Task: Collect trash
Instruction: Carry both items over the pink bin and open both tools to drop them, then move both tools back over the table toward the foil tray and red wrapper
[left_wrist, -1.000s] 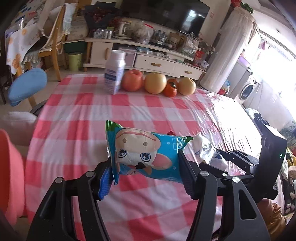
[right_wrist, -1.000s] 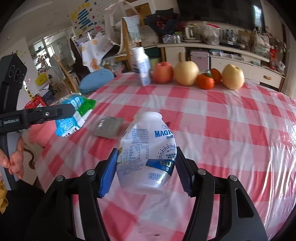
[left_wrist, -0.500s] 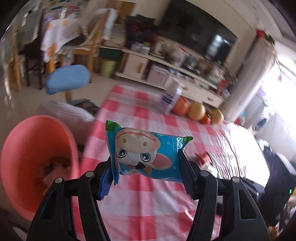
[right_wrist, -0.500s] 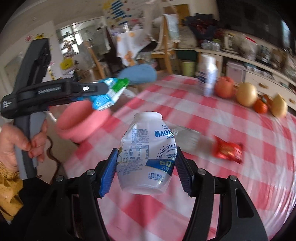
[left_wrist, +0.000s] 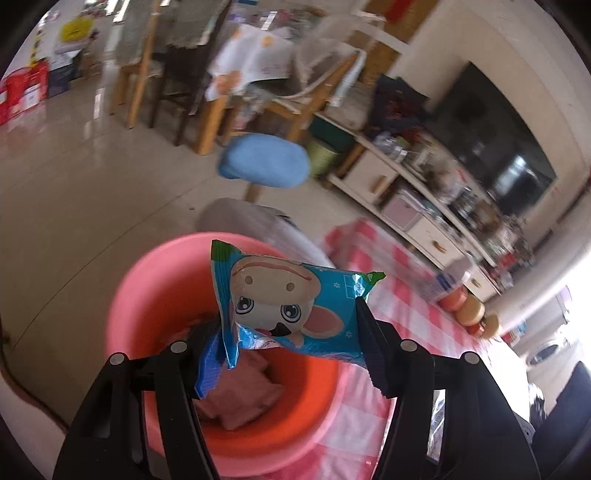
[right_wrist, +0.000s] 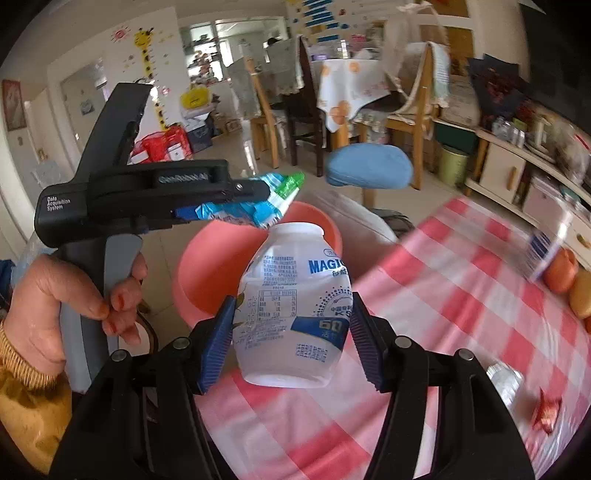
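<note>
1. The left hand (right_wrist: 70, 295), in a yellow cuff, grips the handle of the left gripper (left_wrist: 291, 347), seen from the side in the right wrist view.
2. The left gripper's fingers (left_wrist: 373, 350) pinch a blue wrapper (left_wrist: 291, 306) with a cartoon face, held flat between the pads.
3. The wrapper hangs over the open mouth of a pink bin (left_wrist: 147, 291) that stands on the floor just beside the table's edge.
4. Crumpled pinkish pieces (left_wrist: 240, 395) lie at the bottom of the bin; what they are is hard to tell through the blur.
5. Beyond the bin stands a stool (left_wrist: 264, 166) with a blue seat, and behind it wooden chairs (left_wrist: 155, 66).
6. The right gripper (right_wrist: 291, 339) is closed on a white bottle (right_wrist: 295, 310) with blue print, its fingers (right_wrist: 218, 343) pressing the bottle's lower body from both sides.
7. The bottle is upright, held above the near edge of the table (right_wrist: 461, 295), which wears a red-and-white checked cloth.
8. In the right wrist view the bin (right_wrist: 221, 266) shows behind the bottle, with the wrapper (right_wrist: 258, 206) above its rim.
9. A red wrapper (right_wrist: 546, 413) lies on the cloth near the right edge, with a clear crumpled piece (right_wrist: 506, 376) just beside it.
10. Along the far edge stand a carton (right_wrist: 543, 251) and a row of fruit (right_wrist: 561, 271).
</note>
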